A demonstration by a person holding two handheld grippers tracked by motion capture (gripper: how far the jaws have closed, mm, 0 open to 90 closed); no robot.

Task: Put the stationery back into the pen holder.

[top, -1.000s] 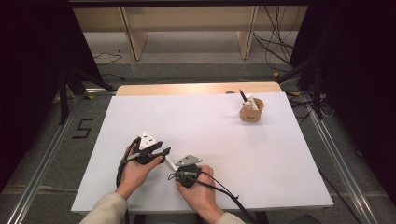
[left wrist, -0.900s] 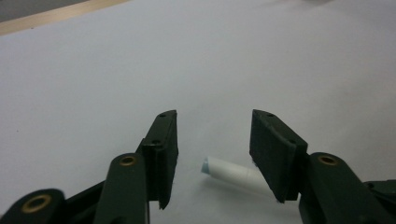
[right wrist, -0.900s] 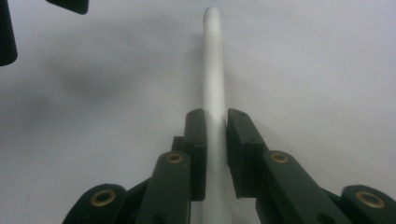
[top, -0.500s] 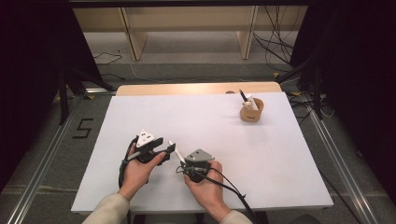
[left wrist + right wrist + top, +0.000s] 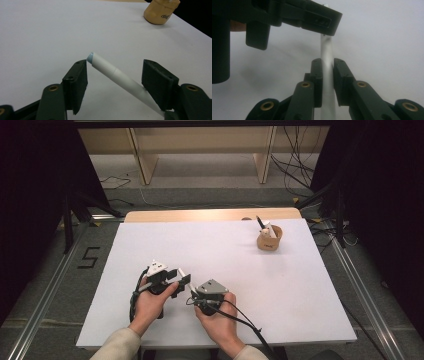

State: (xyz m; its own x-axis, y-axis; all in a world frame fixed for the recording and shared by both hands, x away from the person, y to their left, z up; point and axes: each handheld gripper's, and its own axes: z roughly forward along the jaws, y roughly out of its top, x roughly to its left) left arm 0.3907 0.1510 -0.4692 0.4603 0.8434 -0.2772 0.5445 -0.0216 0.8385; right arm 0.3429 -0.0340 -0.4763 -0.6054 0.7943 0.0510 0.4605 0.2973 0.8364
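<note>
The left gripper [image 5: 113,75] has just been opening its jaws, freeing the white pen [image 5: 117,76]. The right gripper [image 5: 327,75] has its jaws clamped on the pen, so the handover looks done.

This is looking like a lab recording bay: black curtains [image 5: 30,195] are enclosing a white-covered rectangular surface [image 5: 210,245], loose black cables [image 5: 292,157] are trailing on grey floor, and metal floor rails [image 5: 367,305] are flanking it.

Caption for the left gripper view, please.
Open left gripper straddles a white pen slanting across its jaws; tan cup beyond.
</note>
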